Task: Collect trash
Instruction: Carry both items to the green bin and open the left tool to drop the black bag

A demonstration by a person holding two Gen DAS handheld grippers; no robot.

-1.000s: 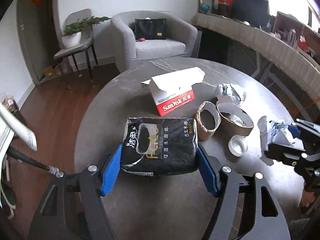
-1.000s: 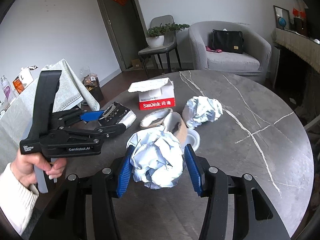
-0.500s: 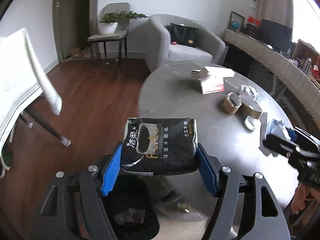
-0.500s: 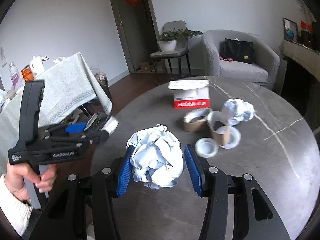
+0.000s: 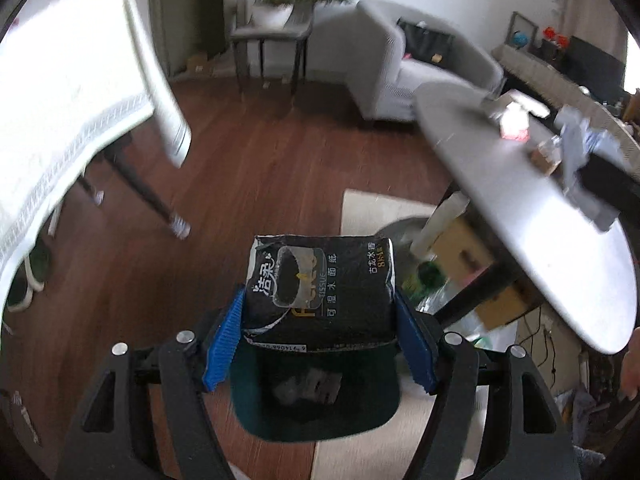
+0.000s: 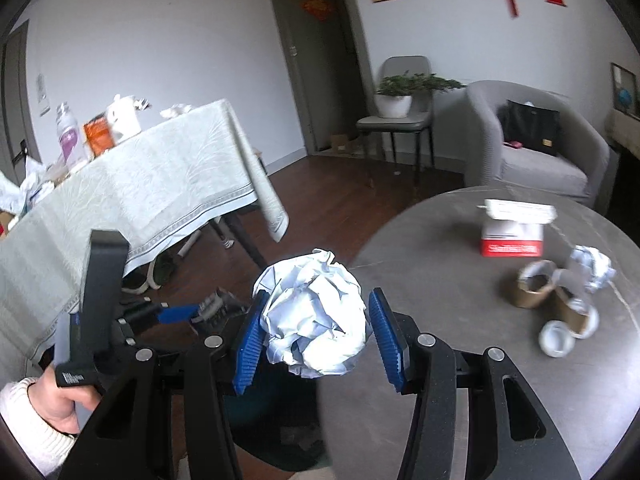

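My left gripper [image 5: 320,332] is shut on a black tissue pack [image 5: 320,292] and holds it right above a dark green trash bin [image 5: 316,404] on the floor. The bin has some trash inside. My right gripper [image 6: 316,328] is shut on a crumpled white paper ball [image 6: 316,312] and holds it over the edge of the round grey table [image 6: 480,392], above the same bin [image 6: 272,432]. The left gripper [image 6: 192,312] shows at the left of the right wrist view.
On the round table lie a red and white SanDisk box [image 6: 514,232], two cardboard tape rolls [image 6: 536,288], a white lid [image 6: 556,340] and another paper ball [image 6: 592,266]. A cloth-covered table [image 6: 140,192] stands left. A grey armchair [image 6: 532,148] and a chair with a plant [image 6: 400,116] stand behind.
Both grippers moved left off the round table with their loads. The left one now hangs over the bin. The right one reached the table edge.
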